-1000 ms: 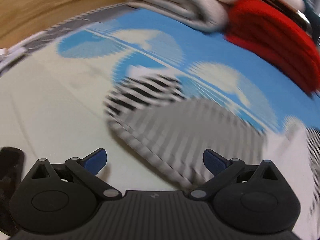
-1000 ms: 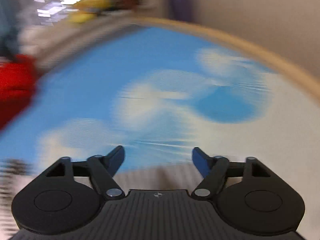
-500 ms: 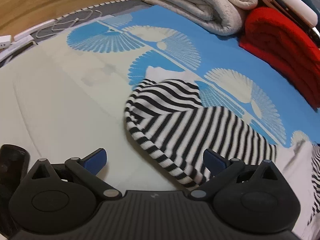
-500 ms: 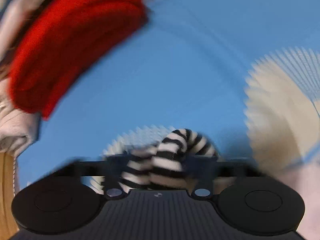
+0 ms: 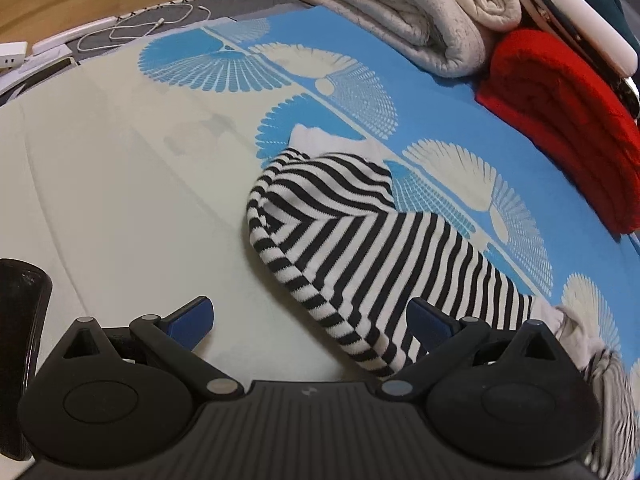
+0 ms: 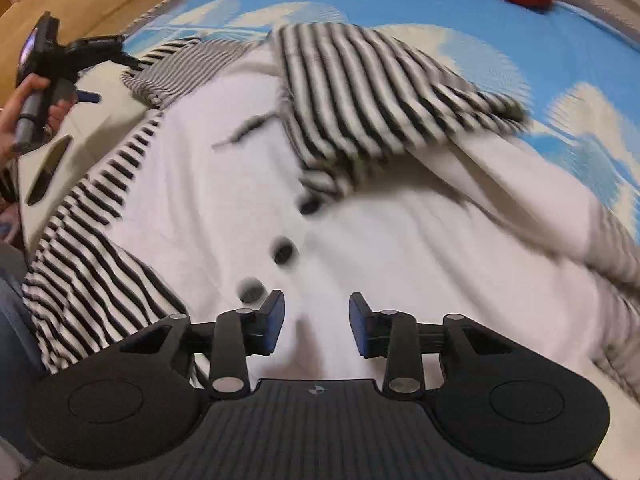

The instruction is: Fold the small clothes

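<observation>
In the left wrist view, the left gripper [image 5: 310, 318] is hovering with fingers spread wide, holding nothing, its right finger [image 5: 430, 320] overlapping the striped garment [image 5: 360, 248] lying mid-bed on the blue-patterned bedsheet [image 5: 120, 200]. In the right wrist view, the right gripper [image 6: 316, 322] is hanging part-open, empty, over the garment's white front [image 6: 360, 240].

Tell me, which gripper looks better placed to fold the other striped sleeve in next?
Probably the left gripper: it is open, with the flat striped sleeve right at its fingertips. The right gripper hovers open over the white front.
</observation>
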`<state>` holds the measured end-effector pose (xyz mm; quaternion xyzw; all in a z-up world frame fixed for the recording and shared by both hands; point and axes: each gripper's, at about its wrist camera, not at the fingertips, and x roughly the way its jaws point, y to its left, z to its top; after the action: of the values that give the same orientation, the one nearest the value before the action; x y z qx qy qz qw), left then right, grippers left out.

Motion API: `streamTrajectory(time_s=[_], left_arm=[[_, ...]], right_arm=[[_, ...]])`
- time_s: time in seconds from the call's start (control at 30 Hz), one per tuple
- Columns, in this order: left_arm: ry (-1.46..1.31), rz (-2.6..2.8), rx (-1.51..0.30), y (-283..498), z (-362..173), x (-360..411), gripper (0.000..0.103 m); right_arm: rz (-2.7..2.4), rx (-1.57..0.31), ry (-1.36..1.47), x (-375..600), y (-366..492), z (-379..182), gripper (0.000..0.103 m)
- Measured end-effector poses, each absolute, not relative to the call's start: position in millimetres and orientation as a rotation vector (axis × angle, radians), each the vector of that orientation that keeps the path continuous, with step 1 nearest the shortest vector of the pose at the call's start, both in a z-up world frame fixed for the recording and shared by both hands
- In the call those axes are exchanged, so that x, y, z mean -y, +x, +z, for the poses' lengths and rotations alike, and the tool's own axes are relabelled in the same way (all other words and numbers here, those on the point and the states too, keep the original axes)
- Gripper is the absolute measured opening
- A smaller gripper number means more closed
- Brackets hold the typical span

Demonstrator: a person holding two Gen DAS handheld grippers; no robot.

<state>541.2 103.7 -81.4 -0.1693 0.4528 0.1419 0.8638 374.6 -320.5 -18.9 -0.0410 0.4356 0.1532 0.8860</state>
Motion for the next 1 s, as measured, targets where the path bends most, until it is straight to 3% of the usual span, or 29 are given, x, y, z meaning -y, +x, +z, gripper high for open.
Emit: streamTrajectory(time_s=[0.07,0.13,0.2,0.3,0.37,0.43,0.47,0.5,0.53,0.8,0.9,1.0], left_arm=[[-0.346,0.294,-0.947,540,-81,-103,0.103],[-0.348,0.301,-0.941,541,-81,-105,0.103],[-0.358,0.310,-0.941,542,-81,-108,0.103],[-0.381,0.319,-0.946,543,-83,-113,0.103],[-0.389,0.328,-0.947,544,-83,-116,0.103],[-0.399,0.330,-0.946,545,-83,-117,0.103],[-0.406,0.325,-0.949,545,-83,-118,0.103],[-0.410,0.316,-0.952,545,-83,-117,0.103],[-0.409,0.308,-0.955,545,-84,-116,0.103],[-0.391,0.309,-0.941,543,-81,-111,0.103],[-0.396,0.309,-0.945,543,-81,-112,0.103],[-0.374,0.313,-0.944,541,-81,-112,0.103]], right_arm=[[0.253,-0.836,0.003,345,376,6,0.050],[0.191,-0.720,0.124,369,390,37,0.072],[0.111,-0.595,0.231,387,420,61,0.084],[-0.041,-0.565,0.393,432,482,64,0.088],[-0.145,-0.687,0.511,456,539,44,0.088],[-0.224,-0.872,0.622,465,576,10,0.081],[-0.205,-0.920,0.647,460,583,0,0.063],[-0.167,-0.937,0.629,449,585,-5,0.031],[-0.123,-0.915,0.561,434,583,0,0.009],[0.046,-0.326,0.156,359,488,165,0.008],[0.154,-0.327,0.079,339,440,187,0.008],[0.258,-0.447,-0.042,309,396,167,0.008]])
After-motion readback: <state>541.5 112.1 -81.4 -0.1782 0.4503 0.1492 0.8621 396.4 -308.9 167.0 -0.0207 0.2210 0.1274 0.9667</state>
